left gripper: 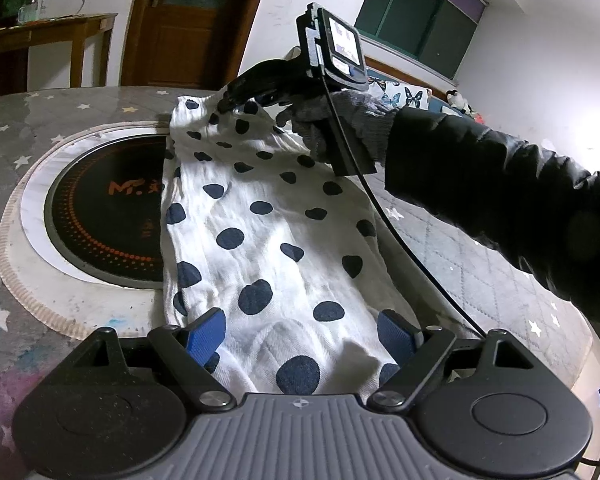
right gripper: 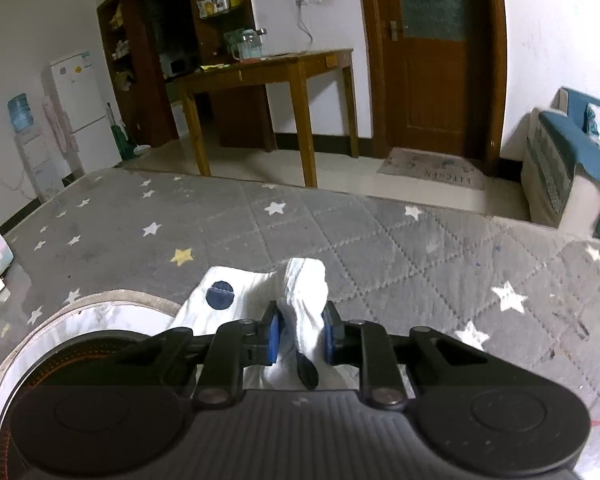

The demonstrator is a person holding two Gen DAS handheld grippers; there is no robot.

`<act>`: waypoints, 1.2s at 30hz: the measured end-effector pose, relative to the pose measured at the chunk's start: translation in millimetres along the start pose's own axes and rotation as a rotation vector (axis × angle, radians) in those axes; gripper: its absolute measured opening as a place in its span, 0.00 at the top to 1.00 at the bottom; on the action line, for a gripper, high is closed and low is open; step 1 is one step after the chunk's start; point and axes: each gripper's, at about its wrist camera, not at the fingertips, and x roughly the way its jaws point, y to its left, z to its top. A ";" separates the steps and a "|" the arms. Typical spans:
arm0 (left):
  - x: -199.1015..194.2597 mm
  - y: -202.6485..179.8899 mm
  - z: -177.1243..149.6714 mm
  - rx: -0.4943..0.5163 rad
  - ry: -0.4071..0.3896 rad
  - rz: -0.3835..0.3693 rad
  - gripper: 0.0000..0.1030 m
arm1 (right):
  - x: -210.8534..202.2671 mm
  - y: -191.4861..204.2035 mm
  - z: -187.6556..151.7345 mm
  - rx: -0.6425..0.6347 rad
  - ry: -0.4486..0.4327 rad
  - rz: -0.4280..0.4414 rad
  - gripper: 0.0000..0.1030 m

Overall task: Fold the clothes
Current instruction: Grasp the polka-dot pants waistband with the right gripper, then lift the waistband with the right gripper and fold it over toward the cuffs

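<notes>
Here the right gripper (right gripper: 300, 334) pinches the white navy-dotted cotton garment (left gripper: 268, 240) beside the round black cooktop (left gripper: 108, 216); the left gripper (left gripper: 302, 334) gapes wide, empty.

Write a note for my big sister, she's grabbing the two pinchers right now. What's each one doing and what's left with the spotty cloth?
Right gripper: shut on a bunched edge of the spotted garment, at its far end.
Left gripper: open, fingers either side of the near end, gripping nothing.
The garment lies lengthwise on the star-patterned table cover, partly over the round black cooktop.
Done: roughly laid out in a long strip.
Left: probably close the left, then fold it end to end.
</notes>
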 end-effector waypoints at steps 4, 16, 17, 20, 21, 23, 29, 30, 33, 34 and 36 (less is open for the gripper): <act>-2.8 3.4 2.6 -0.012 -0.003 0.013 0.17 | -13.0 5.0 0.7 -0.009 -0.027 0.013 0.82; -25.4 21.9 -1.0 -0.062 -0.022 0.123 0.13 | -118.3 39.7 -12.1 -0.055 -0.120 0.134 0.83; -26.8 24.1 -2.1 -0.066 -0.018 0.135 0.13 | -129.9 45.0 -16.4 -0.063 -0.124 0.147 0.83; -32.4 29.4 -5.8 -0.070 -0.019 0.171 0.13 | -164.0 58.6 -33.0 -0.070 -0.130 0.192 0.83; -34.9 31.1 -7.3 -0.070 -0.023 0.183 0.13 | -175.2 62.8 -39.0 -0.071 -0.131 0.209 0.83; -40.3 35.0 -9.7 -0.080 -0.030 0.203 0.12 | -196.1 71.4 -52.7 -0.069 -0.126 0.239 0.83; -55.2 41.7 -17.7 -0.098 -0.053 0.255 0.12 | -247.4 92.8 -98.8 -0.051 -0.099 0.330 0.83; -58.0 42.6 -18.6 -0.099 -0.057 0.263 0.12 | -254.4 96.3 -106.0 -0.057 -0.094 0.344 0.83; -68.3 43.7 -20.8 -0.101 -0.079 0.282 0.12 | -274.8 107.7 -125.0 -0.108 -0.096 0.377 0.83; -71.9 43.6 -20.9 -0.103 -0.088 0.285 0.12 | -283.2 111.6 -133.1 -0.125 -0.097 0.394 0.83; -78.7 43.2 -21.0 -0.107 -0.105 0.290 0.12 | -294.2 117.6 -145.1 -0.161 -0.094 0.411 0.83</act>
